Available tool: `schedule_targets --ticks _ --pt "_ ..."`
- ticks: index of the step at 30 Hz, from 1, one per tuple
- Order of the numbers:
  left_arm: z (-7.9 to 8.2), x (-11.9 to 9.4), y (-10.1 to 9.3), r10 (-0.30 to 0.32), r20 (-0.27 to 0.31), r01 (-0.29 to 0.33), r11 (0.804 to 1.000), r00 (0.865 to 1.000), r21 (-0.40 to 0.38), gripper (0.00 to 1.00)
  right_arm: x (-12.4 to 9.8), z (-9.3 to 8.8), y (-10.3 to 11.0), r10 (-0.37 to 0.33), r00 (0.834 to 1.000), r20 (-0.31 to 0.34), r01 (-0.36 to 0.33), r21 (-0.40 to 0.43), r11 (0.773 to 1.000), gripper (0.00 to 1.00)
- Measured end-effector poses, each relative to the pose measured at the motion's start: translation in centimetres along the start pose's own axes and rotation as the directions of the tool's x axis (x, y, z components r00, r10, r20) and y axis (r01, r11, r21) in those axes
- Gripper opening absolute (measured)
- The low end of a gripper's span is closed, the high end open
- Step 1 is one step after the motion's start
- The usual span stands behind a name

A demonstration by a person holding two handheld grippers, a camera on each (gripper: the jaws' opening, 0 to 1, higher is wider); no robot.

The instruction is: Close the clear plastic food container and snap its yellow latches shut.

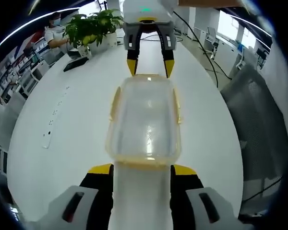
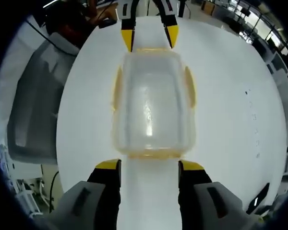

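While the long white table point(image 1: 62, 124) stretched away under both cameras, the clear plastic container point(image 1: 145, 122) sat on it between the two grippers, its lid resting on top. It was a rounded rectangular box, see-through and slightly frosted, with a bright glare streak down the middle of the lid. Yellow latches point(image 1: 115, 103) hung along its two long sides, and a yellow seal or edge ran along the near rim; whether the latches were snapped down could not be told.

In the left gripper view, the left gripper point(image 1: 142, 168) had its jaws spread wide, one yellow-tipped finger on each side of the near short end, just short of the box and gripping nothing. Across the container, the right gripper point(image 1: 150, 67) faced it, jaws also parted, tips just beside the far end.

The right gripper view showed the same box point(image 2: 152, 108) from the other end, the right gripper point(image 2: 150, 165) jaws apart before it and the left gripper point(image 2: 150, 36) opposite.

A potted plant point(image 1: 91, 26) stood further along the table, near a seated person point(image 1: 55, 33)
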State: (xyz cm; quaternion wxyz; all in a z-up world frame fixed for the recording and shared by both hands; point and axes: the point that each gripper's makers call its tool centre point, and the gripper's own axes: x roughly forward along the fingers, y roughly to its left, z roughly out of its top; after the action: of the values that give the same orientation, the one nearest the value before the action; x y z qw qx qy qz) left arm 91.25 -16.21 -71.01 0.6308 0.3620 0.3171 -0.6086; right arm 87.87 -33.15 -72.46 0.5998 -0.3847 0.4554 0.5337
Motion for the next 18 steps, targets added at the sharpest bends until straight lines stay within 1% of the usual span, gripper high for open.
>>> schedule_targets --ticks 2,5,9,12,14,15,16,17,18 --pt "0.3 -0.4 0.1 0.018 0.014 -0.017 1.000 1.000 -0.015 0.41 -0.4 0.3 0.0 -0.018 0.999 0.041 0.017 0.032 0.999 0.39" --pt "0.6 -0.9 0.0 0.026 0.028 -0.025 0.999 0.999 -0.034 0.41 -0.9 0.4 0.1 -0.034 0.997 0.073 0.029 0.066 0.997 0.38" --pt "1.2 -1.5 0.0 0.058 0.065 -0.051 0.993 0.996 -0.102 0.39 -1.5 0.7 0.0 -0.072 0.990 0.123 0.057 0.124 0.991 0.37" --pt "1.5 -2.0 0.4 0.107 0.098 -0.087 0.979 0.989 -0.184 0.38 -1.9 1.2 -0.2 -0.113 0.978 0.176 0.078 0.194 0.978 0.35" --pt "2.0 -2.4 0.8 0.148 0.143 -0.103 0.954 0.979 -0.283 0.38 -2.2 1.4 -0.6 -0.158 0.964 0.213 0.100 0.259 0.961 0.33" --pt "2.2 -2.5 0.9 0.169 0.173 -0.102 0.934 0.970 -0.343 0.38 -2.4 1.6 -0.9 -0.186 0.953 0.238 0.109 0.305 0.946 0.32" --pt "2.2 -2.6 1.0 0.184 0.180 -0.105 0.920 0.966 -0.378 0.38 -2.4 1.7 -1.1 -0.207 0.945 0.252 0.116 0.336 0.935 0.32" --pt "2.0 -2.6 1.3 0.213 0.183 -0.122 0.903 0.960 -0.412 0.39 -2.5 1.7 -1.3 -0.237 0.933 0.271 0.125 0.375 0.918 0.32" --pt "1.9 -2.6 1.3 0.228 0.183 -0.131 0.895 0.956 -0.427 0.39 -2.4 1.7 -1.3 -0.251 0.927 0.280 0.126 0.396 0.909 0.32"
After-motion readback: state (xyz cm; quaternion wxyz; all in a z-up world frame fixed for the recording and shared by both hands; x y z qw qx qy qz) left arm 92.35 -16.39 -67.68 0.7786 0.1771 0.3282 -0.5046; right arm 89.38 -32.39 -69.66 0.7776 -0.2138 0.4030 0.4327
